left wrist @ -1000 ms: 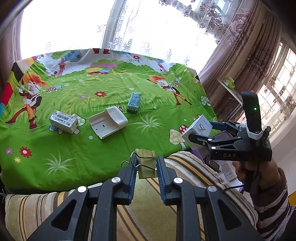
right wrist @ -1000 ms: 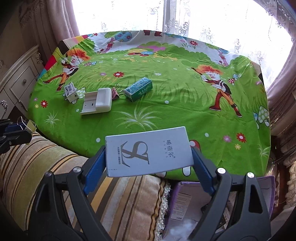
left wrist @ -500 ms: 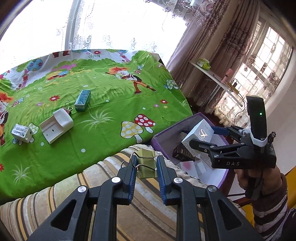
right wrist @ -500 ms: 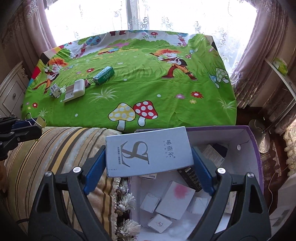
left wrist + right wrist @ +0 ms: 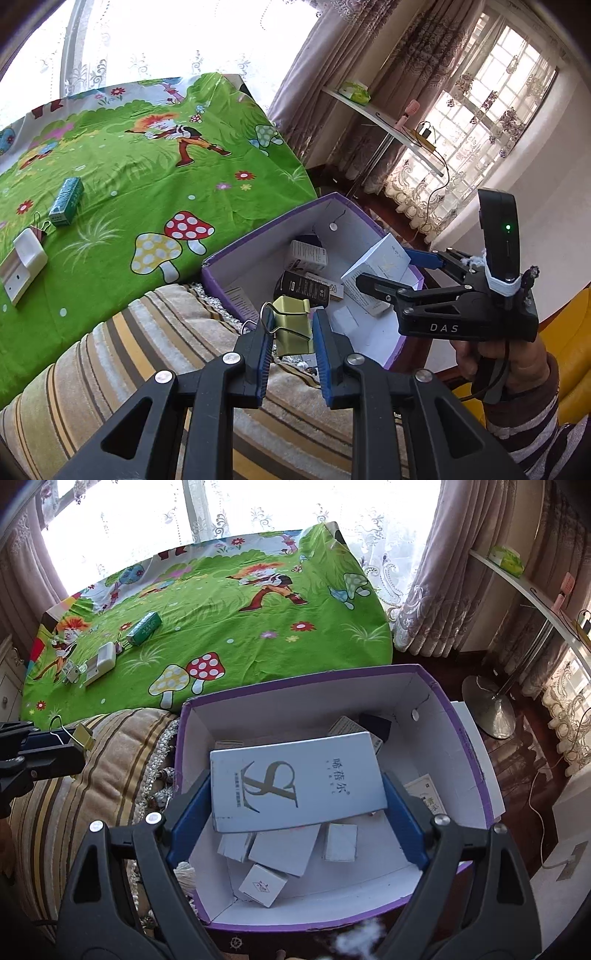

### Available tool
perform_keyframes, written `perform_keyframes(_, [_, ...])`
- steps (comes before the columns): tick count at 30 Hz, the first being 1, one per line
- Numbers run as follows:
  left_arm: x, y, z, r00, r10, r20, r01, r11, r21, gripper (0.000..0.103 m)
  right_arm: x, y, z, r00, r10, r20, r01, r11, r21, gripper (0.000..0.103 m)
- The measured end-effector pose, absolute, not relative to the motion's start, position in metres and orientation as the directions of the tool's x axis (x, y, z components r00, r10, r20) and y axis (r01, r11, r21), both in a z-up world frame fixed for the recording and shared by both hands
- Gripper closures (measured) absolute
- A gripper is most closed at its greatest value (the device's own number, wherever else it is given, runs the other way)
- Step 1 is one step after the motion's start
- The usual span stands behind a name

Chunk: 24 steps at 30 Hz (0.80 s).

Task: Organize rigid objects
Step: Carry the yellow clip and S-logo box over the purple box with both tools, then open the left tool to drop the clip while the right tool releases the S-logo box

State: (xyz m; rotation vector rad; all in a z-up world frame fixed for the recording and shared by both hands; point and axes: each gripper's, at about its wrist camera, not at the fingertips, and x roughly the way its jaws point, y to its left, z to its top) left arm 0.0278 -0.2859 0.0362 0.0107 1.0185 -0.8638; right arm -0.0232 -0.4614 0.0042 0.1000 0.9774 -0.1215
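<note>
Pale blue-grey cardboard, a flat rectangular box printed with a large dark S-shaped logo (image 5: 297, 781), sat clamped across its width between the blue pads of the right tool (image 5: 297, 805), hanging directly over the open purple-rimmed white carton (image 5: 476, 771). Several small white and dark packets already lay on that carton's floor, so the step in hand looked like the drop-off stage of sorting. The next move probably called for lowering the box a little and spreading the pads so it would fall flat among the packets, not catch on the rim.

Beside it, the left tool (image 5: 291, 334) was closed on a gold metal binder clip (image 5: 293, 323), held above the striped tan cushion (image 5: 140, 350) just short of the carton's near wall; it still had to cross that wall before letting go.

Farther off, on the green cartoon-print cloth (image 5: 236, 609), a teal box (image 5: 144, 628), a white plastic holder (image 5: 99, 660) and a small labelled white box (image 5: 72, 672) awaited collection.
</note>
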Motion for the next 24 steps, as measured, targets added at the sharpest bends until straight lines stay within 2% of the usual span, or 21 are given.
perform_keyframes(8, [0.028, -0.309, 0.034, 0.195, -0.639, -0.744, 0.652, 0.651, -0.388, 0.079, -0.03, -0.479, 0.002, 0.555, -0.069, -0.829, 0.188, 0.981, 0.045, 0.014])
perform_keyframes(9, [0.029, -0.311, 0.034, 0.188, -0.642, -0.743, 0.65, 0.649, -0.396, 0.076, -0.031, -0.48, 0.002, 0.556, -0.07, -0.828, 0.19, 0.981, 0.044, 0.014])
perform_keyframes(12, [0.032, -0.31, 0.033, 0.188, -0.647, -0.739, 0.633, 0.655, -0.413, 0.053, -0.032, -0.481, 0.002, 0.559, -0.072, -0.826, 0.192, 0.98, 0.044, 0.014])
perform_keyframes(13, [0.033, -0.308, 0.034, 0.192, -0.652, -0.733, 0.628, 0.656, -0.419, 0.05, -0.032, -0.482, 0.002, 0.559, -0.071, -0.826, 0.192, 0.98, 0.046, 0.014])
perform_keyframes(24, [0.05, -0.261, 0.049, 0.313, -0.63, -0.71, 0.546, 0.732, -0.409, 0.049, -0.033, -0.484, 0.003, 0.562, -0.079, -0.824, 0.205, 0.978, 0.046, 0.014])
